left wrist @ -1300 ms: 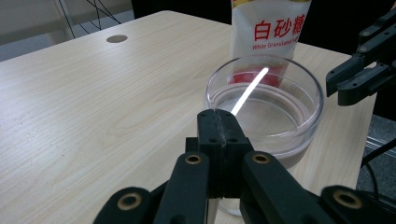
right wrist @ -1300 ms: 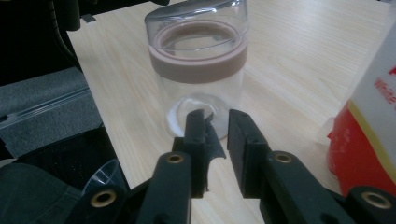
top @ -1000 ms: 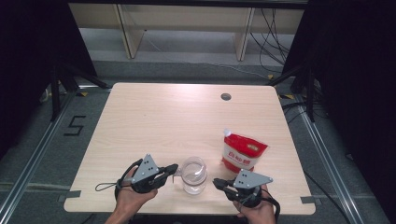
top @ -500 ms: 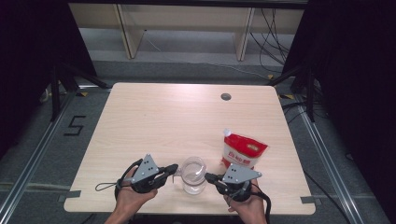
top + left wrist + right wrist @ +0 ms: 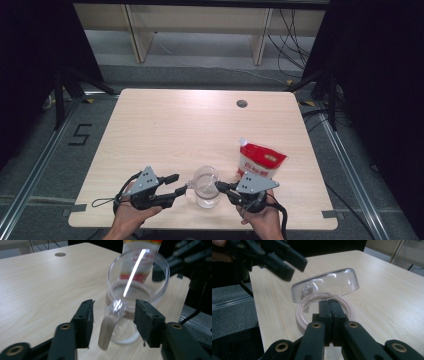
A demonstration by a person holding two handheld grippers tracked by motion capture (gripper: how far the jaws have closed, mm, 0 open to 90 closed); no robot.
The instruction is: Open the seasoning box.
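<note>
Floor mark "5" in black tape, well left of the table, off its edge. Pale wood top, with a round cable hole near the far edge, far beyond the jug.

Left gripper just left of the jug, held in the left hand near the table's near edge. Jaws spread wide, one on each side of the jug's handle, neither pad visibly touching it in the left gripper view. Handle clear, hanging down the jug's near side there, with a bright glint at its top.

Jug of clear plastic, standing upright near the table's near edge, between both grippers. Streak of reflected light across its rim in the left gripper view.

Right gripper just right of the jug, in the right hand, tips reaching the jug's rim. Jaws pressed together in the right gripper view, pinching the edge of the clear lid. Lid tilted, raised above the jug's pale ring, near side low at the jaws, far side higher.

Red and white pouch just right of and behind the jug, upright, spout at its top left corner. White printing across its red upper band, too small to read; no brand legible.
</note>
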